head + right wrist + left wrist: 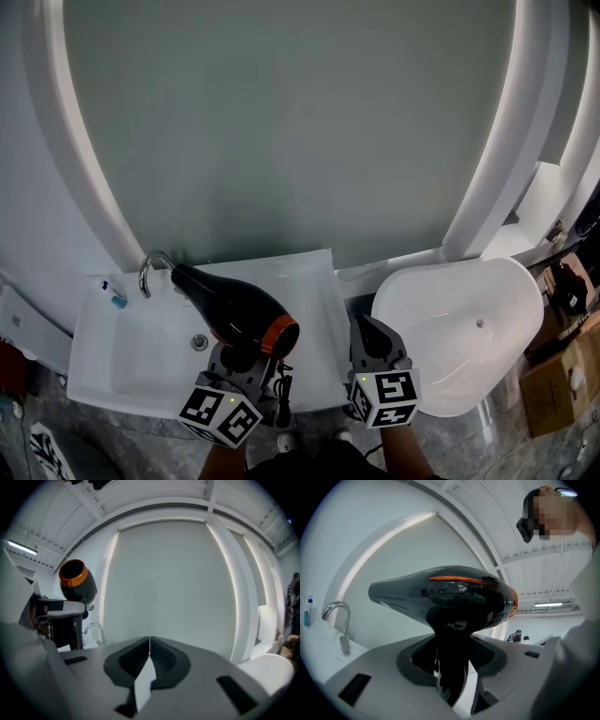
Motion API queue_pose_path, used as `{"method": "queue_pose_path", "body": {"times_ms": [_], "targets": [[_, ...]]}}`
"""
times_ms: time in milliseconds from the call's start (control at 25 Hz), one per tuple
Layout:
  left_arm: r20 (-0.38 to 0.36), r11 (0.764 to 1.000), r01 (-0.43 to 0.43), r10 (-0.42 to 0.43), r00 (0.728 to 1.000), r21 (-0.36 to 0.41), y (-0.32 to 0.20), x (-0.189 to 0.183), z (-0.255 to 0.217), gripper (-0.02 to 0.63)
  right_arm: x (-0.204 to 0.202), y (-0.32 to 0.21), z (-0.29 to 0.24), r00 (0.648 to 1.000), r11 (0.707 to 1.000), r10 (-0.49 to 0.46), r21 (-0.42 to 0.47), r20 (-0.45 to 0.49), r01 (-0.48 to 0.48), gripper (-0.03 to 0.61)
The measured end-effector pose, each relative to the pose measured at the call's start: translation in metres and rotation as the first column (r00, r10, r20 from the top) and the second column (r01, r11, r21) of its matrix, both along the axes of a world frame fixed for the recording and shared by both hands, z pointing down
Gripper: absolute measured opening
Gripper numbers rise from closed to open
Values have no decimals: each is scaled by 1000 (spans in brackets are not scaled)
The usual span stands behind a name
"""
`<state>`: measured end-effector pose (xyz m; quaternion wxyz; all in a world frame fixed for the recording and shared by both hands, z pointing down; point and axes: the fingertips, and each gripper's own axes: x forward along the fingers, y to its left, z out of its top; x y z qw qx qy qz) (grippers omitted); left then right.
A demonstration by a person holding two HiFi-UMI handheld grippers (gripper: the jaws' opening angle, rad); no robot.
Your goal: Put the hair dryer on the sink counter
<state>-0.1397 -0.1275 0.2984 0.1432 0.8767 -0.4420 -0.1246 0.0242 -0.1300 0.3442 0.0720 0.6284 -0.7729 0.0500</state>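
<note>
Soft, cool, even light fills the head view. The brightest thing is the glowing light strip arching round the grey arched panel; it washes out to pure white. The white counter is bright with hardly any shadow, while the floor along the picture's bottom edge is dim. The glossy black hair dryer carries pale streaks of glare. Both gripper views are fisheye: straight lines bow and the corners fall to black. In the left gripper view a ceiling tube lamp glows, the hair dryer shows almost as a silhouette against the pale wall, and the nearest foreground is soft.
</note>
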Motion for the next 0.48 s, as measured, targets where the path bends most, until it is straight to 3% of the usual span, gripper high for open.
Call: {"method": "queue_pose_path", "body": {"times_ms": [480], "targets": [[25, 994, 101, -100, 995, -35, -26, 17, 6, 186, 33, -34, -3, 998, 999, -46, 10, 33, 45, 21]]}}
